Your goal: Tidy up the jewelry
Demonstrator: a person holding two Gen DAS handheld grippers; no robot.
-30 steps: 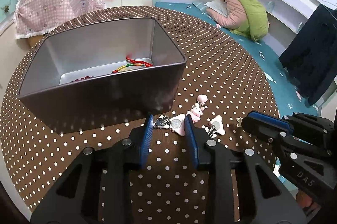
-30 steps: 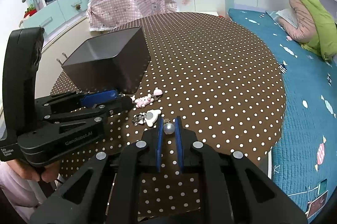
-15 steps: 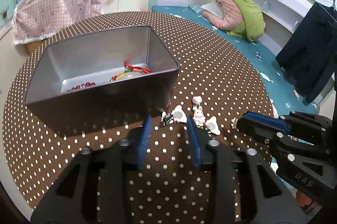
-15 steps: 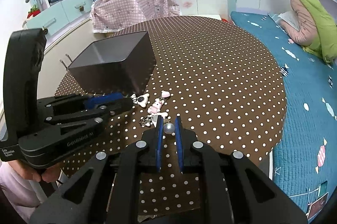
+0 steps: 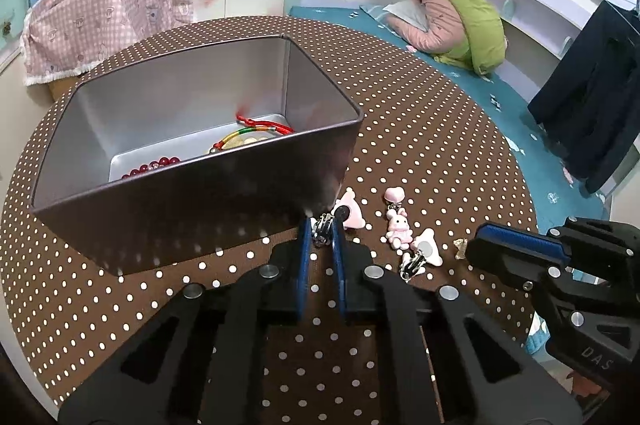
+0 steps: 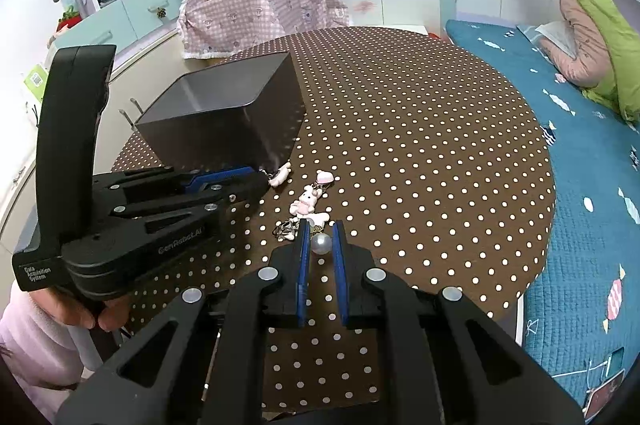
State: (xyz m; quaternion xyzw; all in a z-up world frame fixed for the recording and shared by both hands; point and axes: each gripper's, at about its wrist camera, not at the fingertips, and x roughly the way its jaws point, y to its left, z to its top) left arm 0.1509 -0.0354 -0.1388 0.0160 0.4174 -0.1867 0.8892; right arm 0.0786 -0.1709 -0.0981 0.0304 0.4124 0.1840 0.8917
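Pink clip (image 5: 347,216) lies against tin (image 5: 192,201) corner, left gripper (image 5: 322,234) clamped on its metal clasp. Right gripper (image 6: 320,243) pinches pearl (image 6: 321,244); bunny charm (image 6: 305,203) at 11 o'clock. Advice: lift clip straight, clear rim, release over beads (image 5: 150,167).

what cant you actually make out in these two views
- Tin floor, left wrist view: the near wall hides most of it, so the red beads and cords show only partly.
- Tin interior, right wrist view: hidden by its walls.
- Clip in the left claw: too small to identify.
- Pearl fitting: hidden by the right claw.
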